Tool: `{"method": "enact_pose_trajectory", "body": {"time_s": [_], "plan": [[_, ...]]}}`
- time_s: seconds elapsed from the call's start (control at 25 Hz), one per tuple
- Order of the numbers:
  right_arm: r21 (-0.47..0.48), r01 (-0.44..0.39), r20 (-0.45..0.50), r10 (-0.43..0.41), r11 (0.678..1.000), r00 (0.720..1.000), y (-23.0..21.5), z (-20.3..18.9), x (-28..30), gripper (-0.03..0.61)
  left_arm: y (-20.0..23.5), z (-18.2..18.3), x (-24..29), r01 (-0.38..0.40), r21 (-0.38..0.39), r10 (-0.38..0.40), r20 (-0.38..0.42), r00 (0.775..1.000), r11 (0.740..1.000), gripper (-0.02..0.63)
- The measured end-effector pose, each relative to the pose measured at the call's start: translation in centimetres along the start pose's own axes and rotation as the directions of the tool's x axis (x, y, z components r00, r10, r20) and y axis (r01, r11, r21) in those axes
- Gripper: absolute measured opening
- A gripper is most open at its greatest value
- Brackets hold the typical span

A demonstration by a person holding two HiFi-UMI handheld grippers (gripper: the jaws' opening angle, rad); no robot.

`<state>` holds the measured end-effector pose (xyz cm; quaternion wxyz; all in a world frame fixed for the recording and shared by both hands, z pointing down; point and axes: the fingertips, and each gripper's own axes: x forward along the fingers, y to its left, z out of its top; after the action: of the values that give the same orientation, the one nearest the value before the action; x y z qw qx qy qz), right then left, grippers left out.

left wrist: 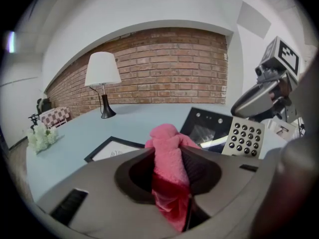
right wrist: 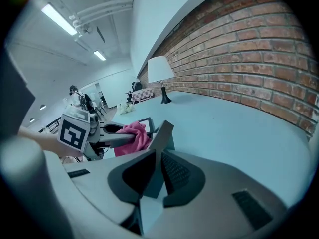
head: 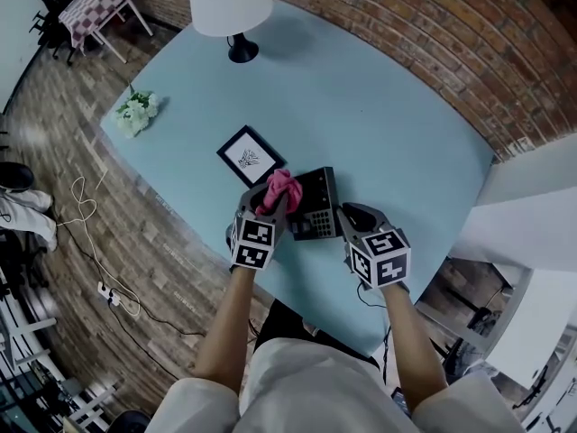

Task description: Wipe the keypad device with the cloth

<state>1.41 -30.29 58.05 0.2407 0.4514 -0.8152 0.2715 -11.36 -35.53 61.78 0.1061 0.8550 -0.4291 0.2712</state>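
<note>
The keypad device (head: 315, 204) is a black slab with a grey key block, lying near the table's front edge. My right gripper (head: 347, 216) is shut on its right edge, and in the right gripper view the device (right wrist: 162, 136) runs edge-on between that gripper's (right wrist: 160, 166) jaws. My left gripper (head: 275, 207) is shut on a pink cloth (head: 281, 189) at the device's left end. In the left gripper view the cloth (left wrist: 167, 138) fills the gap of the left gripper (left wrist: 169, 153), with the device (left wrist: 207, 128) just beyond to the right. Whether cloth touches device is unclear.
On the light blue table (head: 379, 106) a black picture frame (head: 251, 156) lies left of the device. A white lamp (head: 230, 7) stands at the far side, and white flowers (head: 135, 113) lie at the left edge. A brick wall runs behind the table.
</note>
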Motion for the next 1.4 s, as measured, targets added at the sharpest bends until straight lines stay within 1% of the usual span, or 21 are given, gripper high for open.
{"method": "enact_pose_trajectory", "body": {"time_s": [0.08,0.16,0.28,0.36,0.48,0.56,0.72,0.84,0.92,1.12,1.24,1.4], "plan": [[-0.002,-0.010,0.009,0.010,1.000,1.000,0.2,0.2,-0.4,0.049,-0.6,2.0,-0.7,0.009,0.001,-0.009,0.050,0.999,1.000,0.149],[-0.006,-0.012,0.018,0.012,1.000,1.000,0.1,0.3,-0.9,0.076,-1.6,4.3,-1.5,0.032,0.000,-0.031,0.113,0.993,1.000,0.149],[-0.004,-0.017,0.021,0.018,1.000,1.000,0.3,-0.2,-1.3,0.077,-3.6,7.2,-2.6,0.098,-0.029,-0.091,0.200,0.976,0.995,0.149],[0.009,-0.021,0.016,0.021,1.000,1.000,0.2,-0.8,-1.5,0.077,-5.0,8.1,-2.7,0.143,-0.046,-0.129,0.228,0.965,0.989,0.150],[0.035,-0.028,0.013,0.027,0.999,1.000,0.0,-1.4,-2.0,0.077,-7.1,8.3,-2.1,0.176,-0.029,-0.166,0.216,0.962,0.984,0.149],[0.039,-0.035,0.009,0.034,0.999,0.999,0.1,-1.7,-2.2,0.077,-8.0,8.0,-1.7,0.186,-0.025,-0.177,0.205,0.963,0.982,0.150],[0.027,-0.049,-0.013,0.050,0.998,0.999,0.4,-2.5,-2.1,0.077,-8.4,7.2,-1.2,0.174,-0.045,-0.160,0.220,0.962,0.984,0.152],[0.027,-0.058,-0.021,0.058,0.998,0.998,0.1,-2.9,-2.0,0.078,-8.6,7.1,-1.0,0.165,-0.023,-0.155,0.237,0.959,0.986,0.153],[0.038,-0.071,-0.021,0.072,0.997,0.997,0.0,-2.9,-2.0,0.080,-8.4,6.7,-0.9,0.165,-0.026,-0.154,0.244,0.958,0.986,0.155],[0.045,-0.090,-0.022,0.091,0.995,0.996,0.1,-2.9,-2.0,0.078,-7.6,4.6,-0.9,0.145,-0.044,-0.132,0.224,0.966,0.988,0.155],[0.048,-0.091,-0.018,0.092,0.995,0.996,0.1,-2.9,-2.0,0.078,-6.6,2.9,-0.9,0.121,-0.070,-0.105,0.197,0.975,0.990,0.155],[0.033,-0.101,-0.023,0.102,0.994,0.995,0.2,-2.9,-1.9,0.072,-5.1,0.4,-0.8,0.097,-0.159,-0.074,0.148,0.986,0.982,0.155]]}}
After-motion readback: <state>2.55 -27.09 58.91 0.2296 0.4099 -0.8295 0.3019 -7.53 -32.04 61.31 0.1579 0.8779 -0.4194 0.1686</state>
